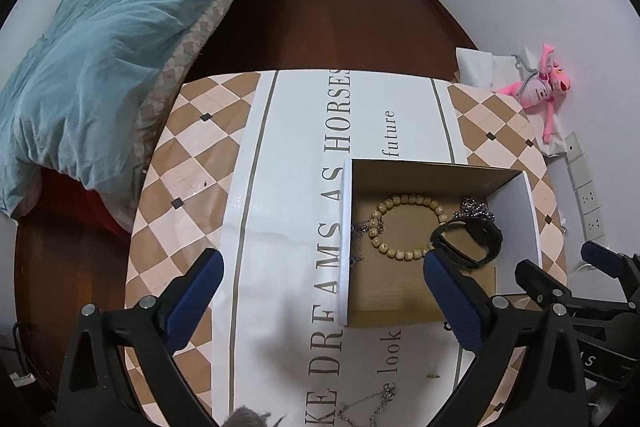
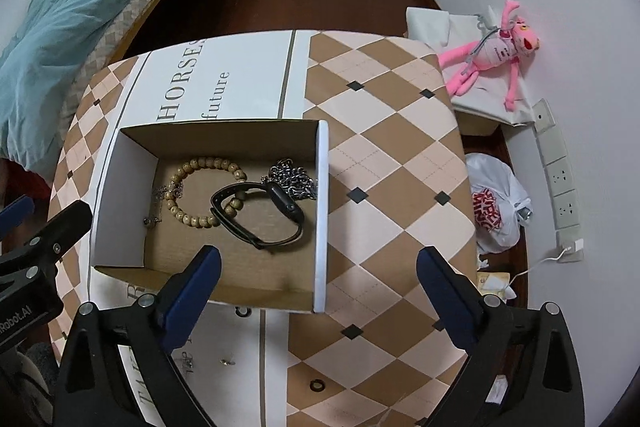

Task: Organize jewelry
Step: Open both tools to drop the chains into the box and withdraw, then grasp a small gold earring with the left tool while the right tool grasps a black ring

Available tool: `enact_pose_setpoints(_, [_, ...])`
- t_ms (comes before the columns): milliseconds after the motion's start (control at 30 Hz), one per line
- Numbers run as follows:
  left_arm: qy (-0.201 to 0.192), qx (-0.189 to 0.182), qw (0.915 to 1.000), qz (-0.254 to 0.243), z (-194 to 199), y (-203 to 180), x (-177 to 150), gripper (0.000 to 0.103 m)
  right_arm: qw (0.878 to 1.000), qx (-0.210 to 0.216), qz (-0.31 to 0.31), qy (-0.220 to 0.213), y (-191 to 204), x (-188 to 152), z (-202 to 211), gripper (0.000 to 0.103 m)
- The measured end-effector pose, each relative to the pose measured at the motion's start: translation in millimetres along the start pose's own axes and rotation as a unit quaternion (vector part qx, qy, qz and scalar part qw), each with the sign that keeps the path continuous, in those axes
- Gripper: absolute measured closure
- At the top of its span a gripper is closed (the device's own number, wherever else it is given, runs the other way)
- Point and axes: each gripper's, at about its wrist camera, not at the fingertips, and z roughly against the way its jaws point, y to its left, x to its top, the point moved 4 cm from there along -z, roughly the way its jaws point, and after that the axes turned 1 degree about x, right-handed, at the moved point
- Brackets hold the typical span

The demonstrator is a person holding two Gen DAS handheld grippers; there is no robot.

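Observation:
An open cardboard box (image 1: 516, 219) (image 2: 322, 211) stands on the table. Inside lie a wooden bead bracelet (image 1: 404, 203) (image 2: 188, 167), a black wristband (image 1: 476, 239) (image 2: 280, 207), a silver chain (image 1: 474, 209) (image 2: 294, 177) and a thin necklace (image 1: 358, 239) (image 2: 156, 205). A thin chain (image 1: 360, 407) and a small stud (image 1: 433, 374) (image 2: 228, 362) lie on the table in front of the box, with a dark ring (image 2: 317, 384) nearby. My left gripper (image 1: 322, 267) is open and empty, left of the box. My right gripper (image 2: 318, 263) is open and empty, over the box's near right corner.
The table (image 2: 384, 155) has a checkered cloth and a white printed runner (image 1: 288, 155). A bed with a blue duvet (image 1: 100, 39) is at the left. A pink plush toy (image 2: 496, 55), a plastic bag (image 2: 496, 203) and wall sockets (image 2: 560, 179) are at the right.

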Motion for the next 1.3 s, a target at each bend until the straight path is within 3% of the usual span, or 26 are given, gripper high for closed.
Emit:
enact_pose_setpoints(267, [-0.032,0.013,0.9994,0.003,33,1,-11,0.001,0.999,-0.012,-0.012,-0.046,-8,-11,37,0.004])
enact_pose_setpoints(900, [-0.104,-0.009,0.9945,0.010,136,0,-40,0.001,0.988,-0.004,-0.014,-0.152,-7,-55,156,0.004])
enact_pose_setpoints(1067, [-0.096,0.012,0.9952,0.014,130,10,-56,0.001,0.990,0.007,-0.023,-0.137,-10,-76,150,0.004])
enact_pose_setpoints(1300, [-0.008,0.040,0.9991,0.012,62,17,-118,0.001,0.997,0.024,-0.045,-0.054,-22,-124,79,0.004])
